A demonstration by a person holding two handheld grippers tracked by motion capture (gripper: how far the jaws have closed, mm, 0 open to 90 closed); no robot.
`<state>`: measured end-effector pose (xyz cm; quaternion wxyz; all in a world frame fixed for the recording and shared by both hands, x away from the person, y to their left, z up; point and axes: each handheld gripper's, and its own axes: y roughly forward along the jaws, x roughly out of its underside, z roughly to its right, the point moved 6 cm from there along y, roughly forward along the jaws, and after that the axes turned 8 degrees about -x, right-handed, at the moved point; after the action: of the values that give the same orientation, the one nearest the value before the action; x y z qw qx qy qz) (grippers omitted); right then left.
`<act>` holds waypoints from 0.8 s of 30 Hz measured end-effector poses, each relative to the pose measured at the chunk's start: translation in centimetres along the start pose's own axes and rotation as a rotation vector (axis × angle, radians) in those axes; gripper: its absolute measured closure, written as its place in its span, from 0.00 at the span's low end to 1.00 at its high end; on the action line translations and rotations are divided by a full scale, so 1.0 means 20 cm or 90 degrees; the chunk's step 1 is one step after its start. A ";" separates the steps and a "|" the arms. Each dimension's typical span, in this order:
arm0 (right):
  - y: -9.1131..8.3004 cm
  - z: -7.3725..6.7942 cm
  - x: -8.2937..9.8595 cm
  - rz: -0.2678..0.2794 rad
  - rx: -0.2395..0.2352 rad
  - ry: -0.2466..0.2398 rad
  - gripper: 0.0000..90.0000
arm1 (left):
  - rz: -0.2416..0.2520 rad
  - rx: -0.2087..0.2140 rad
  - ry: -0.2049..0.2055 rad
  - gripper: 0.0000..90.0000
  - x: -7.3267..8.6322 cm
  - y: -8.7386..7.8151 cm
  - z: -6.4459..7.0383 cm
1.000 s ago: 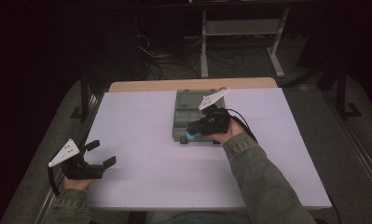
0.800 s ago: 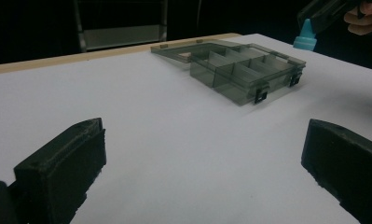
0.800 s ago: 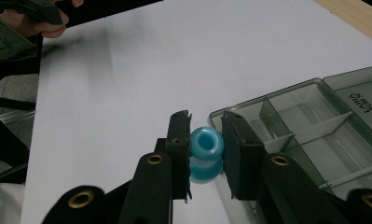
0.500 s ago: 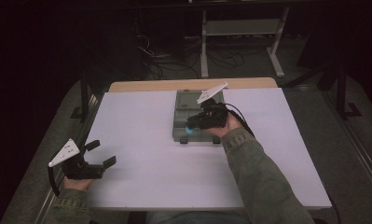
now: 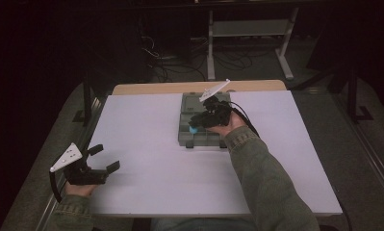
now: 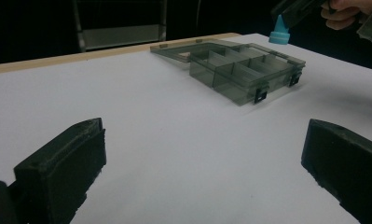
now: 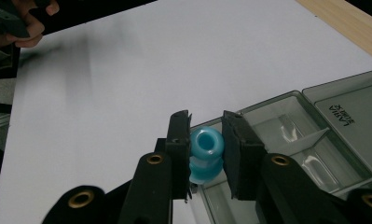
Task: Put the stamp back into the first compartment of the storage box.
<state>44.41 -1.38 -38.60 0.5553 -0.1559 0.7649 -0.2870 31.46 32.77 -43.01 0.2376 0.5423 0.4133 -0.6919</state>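
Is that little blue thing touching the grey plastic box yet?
Apart. The left gripper view shows the blue piece held by the right gripper in the air, with dark background between it and the box below.

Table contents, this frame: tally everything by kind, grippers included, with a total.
Hand-held grippers: 2, the left gripper open, the right gripper shut on the blue piece.
Grey compartment box, lid open: 1.
Blue piece, held over the box: 1.
Total: 4.
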 end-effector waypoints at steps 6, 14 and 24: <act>0.02 0.03 -0.04 -0.005 0.001 0.004 0.80 | 0.002 0.002 0.000 0.00 0.00 0.00 0.00; 0.07 0.08 -0.05 -0.019 0.009 0.005 0.80 | 0.005 0.003 -0.005 0.00 0.00 0.00 0.00; 0.13 0.17 -0.05 -0.032 0.017 0.013 0.80 | 0.005 0.004 -0.005 0.00 -0.01 0.00 0.00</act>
<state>48.12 0.34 -40.22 0.5424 -0.1649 0.7624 -0.3122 31.45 32.75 -42.87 0.2406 0.5419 0.4079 -0.6943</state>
